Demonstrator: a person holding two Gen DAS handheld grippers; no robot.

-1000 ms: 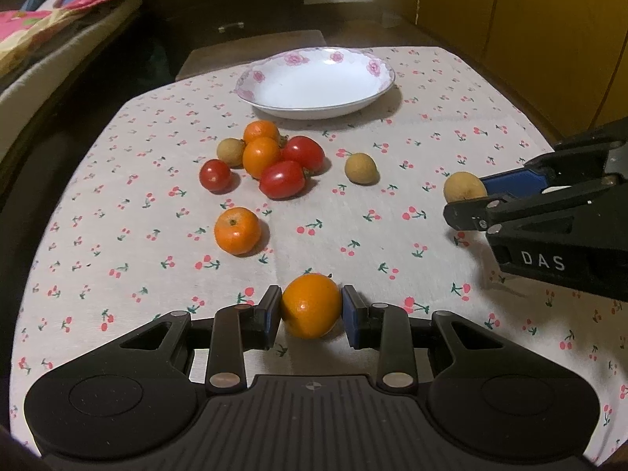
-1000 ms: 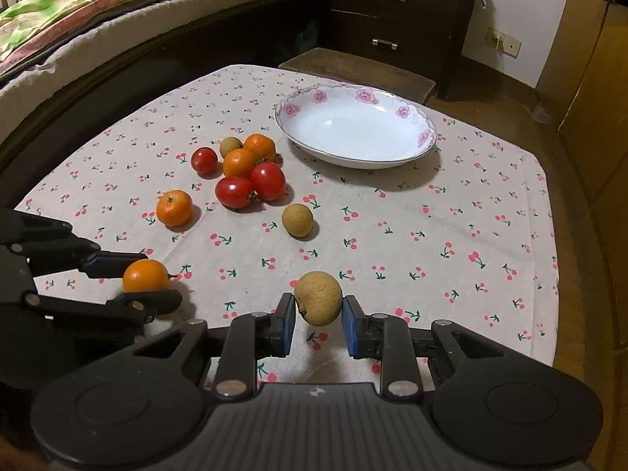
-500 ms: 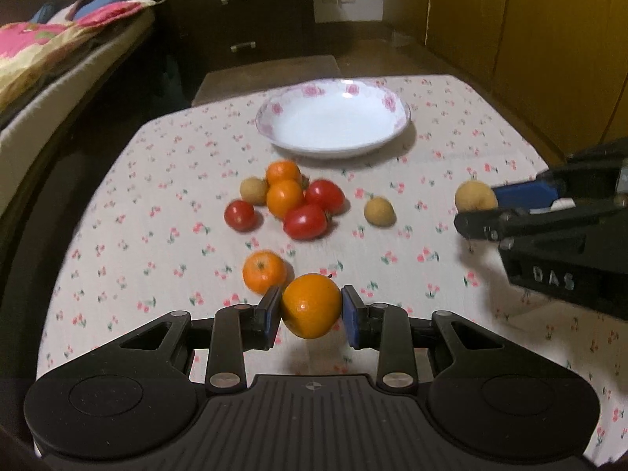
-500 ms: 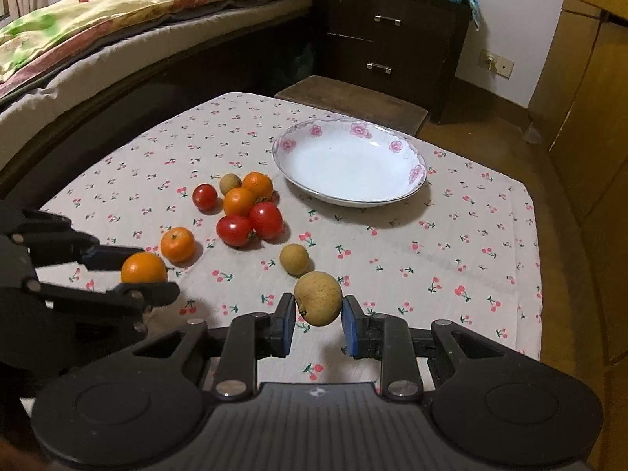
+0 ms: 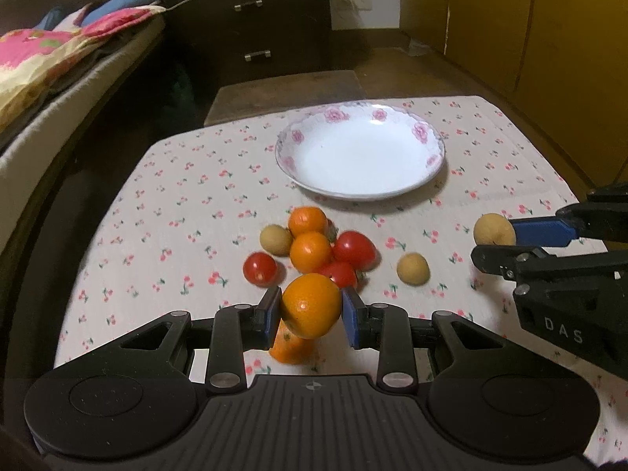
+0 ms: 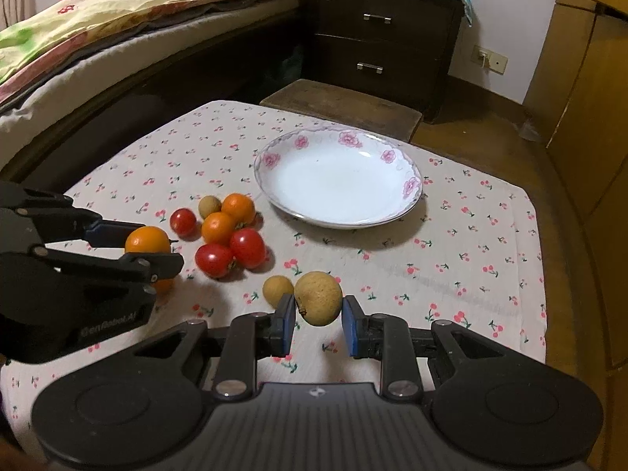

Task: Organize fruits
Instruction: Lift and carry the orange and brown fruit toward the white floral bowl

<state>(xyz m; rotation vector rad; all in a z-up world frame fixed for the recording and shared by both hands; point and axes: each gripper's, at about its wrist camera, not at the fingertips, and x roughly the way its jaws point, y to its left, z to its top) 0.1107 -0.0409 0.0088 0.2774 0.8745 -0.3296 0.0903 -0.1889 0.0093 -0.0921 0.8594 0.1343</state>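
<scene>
Standing beside a bed (image 6: 117, 39), a cherry-print desk (image 6: 471, 255) bears an empty plate (image 6: 408, 190); left fingers (image 5: 311, 310) clamp an orange (image 5: 312, 305); right fingers (image 6: 318, 324) clamp a tan fruit (image 6: 318, 298).

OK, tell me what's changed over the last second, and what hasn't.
Both grippers have lifted their fruit off the tablecloth and carried it toward the plate: the left gripper holds the orange, the right gripper the tan fruit, both now in the air. Neither grip changed. The plate is still bare, and the cluster of oranges and tomatoes lies where it was.
</scene>
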